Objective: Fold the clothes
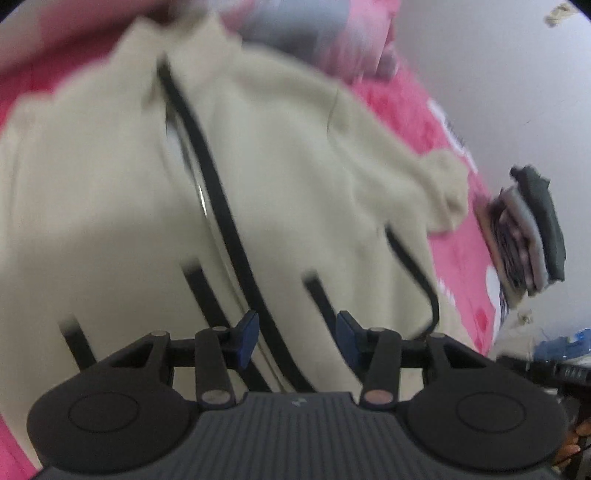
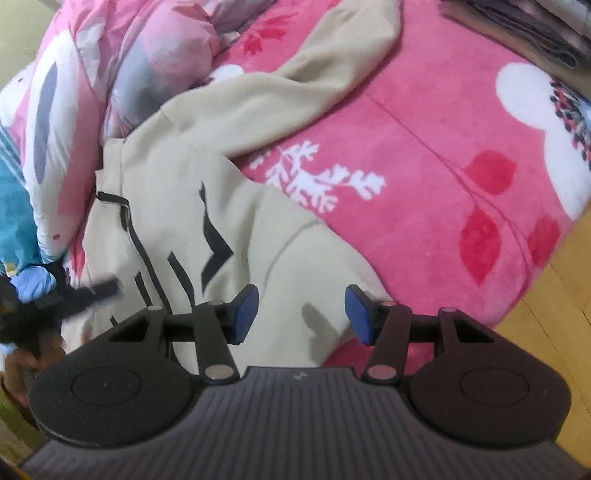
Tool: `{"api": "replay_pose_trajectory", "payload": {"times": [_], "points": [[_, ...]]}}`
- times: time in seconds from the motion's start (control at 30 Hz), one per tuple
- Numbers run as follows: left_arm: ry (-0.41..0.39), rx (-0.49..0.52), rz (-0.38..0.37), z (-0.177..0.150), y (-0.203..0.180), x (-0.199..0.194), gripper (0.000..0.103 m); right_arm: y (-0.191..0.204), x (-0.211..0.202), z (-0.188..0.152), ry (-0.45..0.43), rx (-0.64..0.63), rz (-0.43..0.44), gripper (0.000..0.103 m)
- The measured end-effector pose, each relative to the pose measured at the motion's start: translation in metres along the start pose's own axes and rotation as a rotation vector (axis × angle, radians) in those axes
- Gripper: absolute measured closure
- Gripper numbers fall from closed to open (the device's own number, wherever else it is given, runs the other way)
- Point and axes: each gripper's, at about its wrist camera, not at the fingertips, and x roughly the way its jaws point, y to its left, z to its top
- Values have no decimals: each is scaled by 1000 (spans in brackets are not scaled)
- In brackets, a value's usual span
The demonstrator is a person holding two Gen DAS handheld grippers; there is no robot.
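A cream zip jacket [image 1: 280, 155] with black trim lies spread on a pink blanket [image 1: 454, 258]. My left gripper [image 1: 297, 339] is open, hovering just above the jacket's lower front beside the black zip line. In the right wrist view the same jacket [image 2: 229, 206] lies with one sleeve [image 2: 332, 70] stretched toward the far side. My right gripper [image 2: 301, 314] is open over the jacket's near corner at the blanket [image 2: 443, 155]. Neither gripper holds cloth. The left gripper's body [image 2: 74, 295] shows blurred at the left of the right wrist view.
A stack of folded clothes [image 1: 532, 236] sits at the bed's right edge, also at the top right of the right wrist view [image 2: 535, 33]. A pink, white and grey duvet [image 2: 122, 74] is bunched at the far left. Wooden floor [image 2: 554, 314] lies beyond the bed edge.
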Motion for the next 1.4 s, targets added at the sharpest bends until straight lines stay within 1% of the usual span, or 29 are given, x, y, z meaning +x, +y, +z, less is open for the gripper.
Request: {"api": "replay_pose_trajectory", "payload": {"times": [0.03,0.1,0.17,0.23,0.3,0.4,0.5,0.53,0.6,0.67,0.73,0.8,0.9,0.97,1.03,1.13,1.17,1.23,1.27,1.3,1.33,1.37,1.4], "points": [[16,-7,5,-5,-2,4,57,8,2,2,-13,-31,8,52],[43,-17,15,-16,-6,12,57,37,10,14,-42,-140,62,52],[60,-10,15,-26,-11,17,57,74,26,31,-66,-269,137,52],[58,-16,14,-33,-11,19,59,115,46,49,-80,-388,216,52],[53,-26,13,-38,-10,21,62,159,71,68,-78,-511,274,52],[45,-41,12,-46,-8,23,69,220,109,91,-99,-697,310,52],[38,-56,11,-54,-6,26,71,279,147,105,-120,-906,316,52],[35,-60,10,-57,-5,27,71,296,155,103,-125,-1010,317,52],[30,-70,9,-62,-4,28,72,329,169,93,-159,-1281,300,52],[25,-80,8,-68,-2,30,72,352,183,79,-187,-1575,293,48],[19,-87,5,-72,-1,31,73,366,198,70,-166,-1789,289,48],[12,-86,-1,-73,1,30,73,374,213,67,-88,-1969,279,48],[4,-78,-11,-76,4,28,73,379,228,69,38,-2161,256,48],[0,-62,-12,-76,4,28,73,381,231,70,94,-2275,249,48],[-1,-50,-11,-76,4,28,73,385,233,72,124,-2354,253,48],[3,-47,-5,-75,5,29,73,395,243,70,230,-2428,259,47],[6,-48,-2,-75,6,29,73,398,247,69,280,-2449,254,47],[9,-56,6,-74,6,30,73,398,259,66,430,-2472,209,47],[7,-68,11,-74,6,30,73,398,263,65,458,-2477,191,47],[5,-82,16,-74,6,30,74,398,266,66,485,-2462,187,57],[1,-95,22,-74,4,31,74,400,267,69,516,-2425,198,81],[-5,-110,29,-74,2,32,74,401,265,72,532,-2379,220,92],[-11,-123,40,-74,1,31,75,401,261,77,528,-2342,244,94]]}}
